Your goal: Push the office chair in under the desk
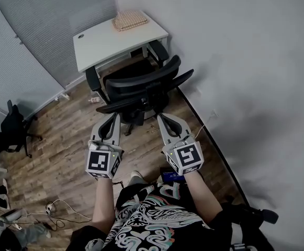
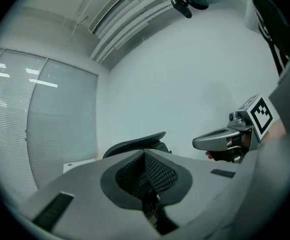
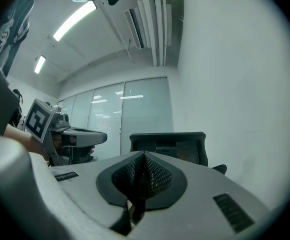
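At the front edge of the white desk [image 1: 102,43], close to the wall [image 1: 246,61], the black office chair [image 1: 141,82] stands with its backrest turned away from the desk. Behind this backrest the left gripper [image 1: 112,117] and the right gripper [image 1: 161,117] point level at it. Both have their jaws closed together with nothing between, and the tips are very near the chair, but if they touch it I cannot tell.

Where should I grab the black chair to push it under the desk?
Grab the chair by the top edge of its backrest, from behind. The chair faces the desk, so its back is toward you, and that edge looks thin enough to pinch.
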Demonstrator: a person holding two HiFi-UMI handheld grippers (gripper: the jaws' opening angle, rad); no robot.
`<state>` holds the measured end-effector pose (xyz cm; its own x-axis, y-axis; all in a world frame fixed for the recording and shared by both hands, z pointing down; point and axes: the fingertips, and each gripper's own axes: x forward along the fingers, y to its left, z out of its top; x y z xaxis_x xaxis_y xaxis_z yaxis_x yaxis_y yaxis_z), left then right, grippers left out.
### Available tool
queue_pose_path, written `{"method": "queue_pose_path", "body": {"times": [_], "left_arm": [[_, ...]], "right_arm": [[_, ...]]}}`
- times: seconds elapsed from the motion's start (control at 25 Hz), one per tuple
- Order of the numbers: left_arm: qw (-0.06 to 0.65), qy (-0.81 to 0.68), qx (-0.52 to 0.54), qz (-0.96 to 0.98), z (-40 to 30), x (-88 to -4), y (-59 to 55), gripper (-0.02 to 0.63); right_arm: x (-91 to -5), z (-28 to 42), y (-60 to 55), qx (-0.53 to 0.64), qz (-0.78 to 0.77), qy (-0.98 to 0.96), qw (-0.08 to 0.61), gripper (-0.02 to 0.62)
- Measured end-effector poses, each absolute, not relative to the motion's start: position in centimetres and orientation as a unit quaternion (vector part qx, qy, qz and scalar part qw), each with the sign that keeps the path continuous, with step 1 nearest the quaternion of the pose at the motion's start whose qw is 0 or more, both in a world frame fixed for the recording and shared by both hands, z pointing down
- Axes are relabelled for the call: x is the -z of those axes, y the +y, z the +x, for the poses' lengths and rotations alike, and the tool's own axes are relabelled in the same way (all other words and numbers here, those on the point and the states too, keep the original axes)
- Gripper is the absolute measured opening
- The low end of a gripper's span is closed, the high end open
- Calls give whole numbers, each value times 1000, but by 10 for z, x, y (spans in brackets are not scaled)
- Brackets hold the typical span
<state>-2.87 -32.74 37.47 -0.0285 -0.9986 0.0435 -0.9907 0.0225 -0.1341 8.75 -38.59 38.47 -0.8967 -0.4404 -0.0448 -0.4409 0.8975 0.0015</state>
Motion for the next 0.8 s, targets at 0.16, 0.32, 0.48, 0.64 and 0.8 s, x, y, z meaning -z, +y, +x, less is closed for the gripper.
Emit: {"method": "queue_pose_path", "body": {"times": [0.16,0.32,0.48,0.64,0.8], "left_arm": [[28,711,69,-700,-26,-379,-326,0],[25,708,69,-703,-23,-382,-326,0],[28,706,75,-704,-21,-383,-328,0],[30,706,79,-703,-22,-384,-327,1],[34,709,82,-700,-25,-383,-328,0]], "right_arm": [[-388,91,-384,7,-230,973,22,25],[-391,92,-380,17,-220,975,21,25],[-389,90,-379,18,-215,976,24,25],[-387,89,-379,27,-214,976,28,25],[-386,88,-381,33,-211,976,33,25]]}}
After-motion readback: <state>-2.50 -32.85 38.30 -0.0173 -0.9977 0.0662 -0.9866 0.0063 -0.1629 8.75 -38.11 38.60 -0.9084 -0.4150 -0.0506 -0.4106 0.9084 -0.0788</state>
